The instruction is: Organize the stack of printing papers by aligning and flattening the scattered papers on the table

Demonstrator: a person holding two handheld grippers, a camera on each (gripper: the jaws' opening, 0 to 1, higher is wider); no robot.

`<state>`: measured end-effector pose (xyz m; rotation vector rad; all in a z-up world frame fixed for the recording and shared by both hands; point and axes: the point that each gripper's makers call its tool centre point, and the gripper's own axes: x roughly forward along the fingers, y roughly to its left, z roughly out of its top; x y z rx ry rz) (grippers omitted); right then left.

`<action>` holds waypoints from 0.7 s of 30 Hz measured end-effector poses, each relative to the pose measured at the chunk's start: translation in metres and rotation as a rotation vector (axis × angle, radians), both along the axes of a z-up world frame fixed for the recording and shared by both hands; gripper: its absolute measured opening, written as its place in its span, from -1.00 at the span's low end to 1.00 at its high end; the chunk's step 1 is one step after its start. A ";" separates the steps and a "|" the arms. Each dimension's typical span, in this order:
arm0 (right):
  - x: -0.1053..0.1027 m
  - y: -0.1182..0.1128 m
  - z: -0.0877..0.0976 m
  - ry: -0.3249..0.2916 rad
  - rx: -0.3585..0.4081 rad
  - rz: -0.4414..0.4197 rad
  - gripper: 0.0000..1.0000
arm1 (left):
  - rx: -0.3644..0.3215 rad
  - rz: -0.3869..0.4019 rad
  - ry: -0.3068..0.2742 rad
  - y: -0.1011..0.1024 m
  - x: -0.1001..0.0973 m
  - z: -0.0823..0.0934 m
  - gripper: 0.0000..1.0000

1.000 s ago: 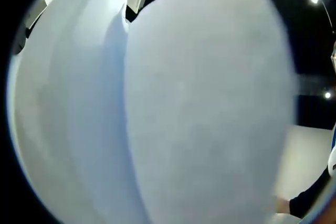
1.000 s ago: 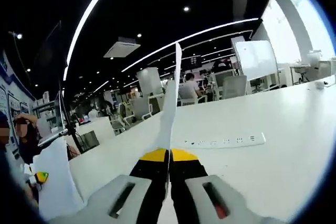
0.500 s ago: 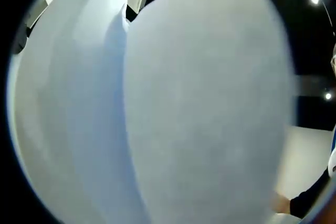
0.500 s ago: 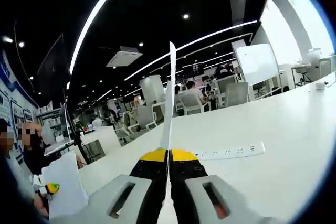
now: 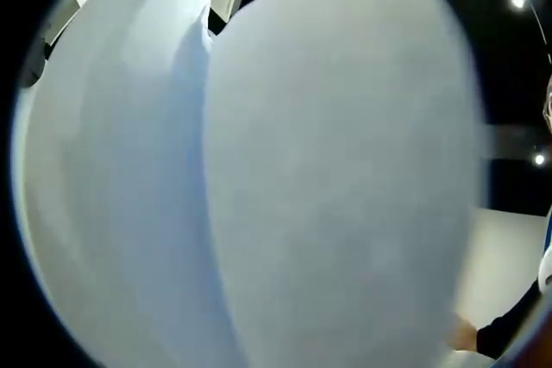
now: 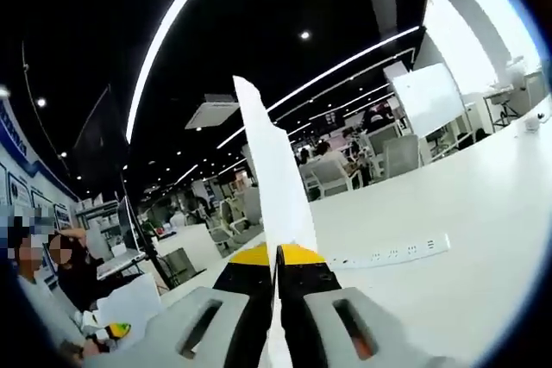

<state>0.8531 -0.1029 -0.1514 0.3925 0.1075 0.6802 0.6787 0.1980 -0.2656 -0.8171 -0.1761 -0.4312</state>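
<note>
The room is a big dark office with long bright light lines on the ceiling and desks and chairs far back. A wide white table (image 6: 483,213) stretches out below, with a white power strip (image 6: 392,252) lying on it. In the left gripper view, big white papers (image 5: 336,178) stand very close to the camera, fanned so their edges do not line up yet. They hide that gripper, so I cannot tell how its jaws stand. The right gripper (image 6: 277,269) has its jaws pinched tight on a thin sheet (image 6: 274,183), held up off the table on its edge, maybe so it can be squared with the others
</note>
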 end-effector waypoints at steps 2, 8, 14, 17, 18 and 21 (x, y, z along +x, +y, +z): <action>-0.003 0.001 0.001 0.003 0.005 0.009 -1.00 | 0.000 0.000 0.000 0.000 0.000 0.000 -0.84; 0.000 0.001 -0.001 0.016 0.011 0.005 -1.00 | -0.004 -0.002 -0.002 0.001 0.001 0.000 -0.84; -0.002 0.005 -0.001 0.034 0.034 0.014 -1.00 | -0.006 -0.003 -0.003 0.002 0.001 0.000 -0.84; -0.003 0.009 0.000 0.029 0.036 0.017 -1.00 | -0.006 -0.003 -0.003 0.002 0.001 0.000 -0.84; -0.003 0.010 0.000 0.026 0.034 0.015 -1.00 | -0.006 -0.003 -0.004 0.002 0.001 0.000 -0.84; -0.002 0.008 0.002 0.022 0.025 0.011 -1.00 | -0.007 -0.003 -0.004 0.002 0.001 0.000 -0.84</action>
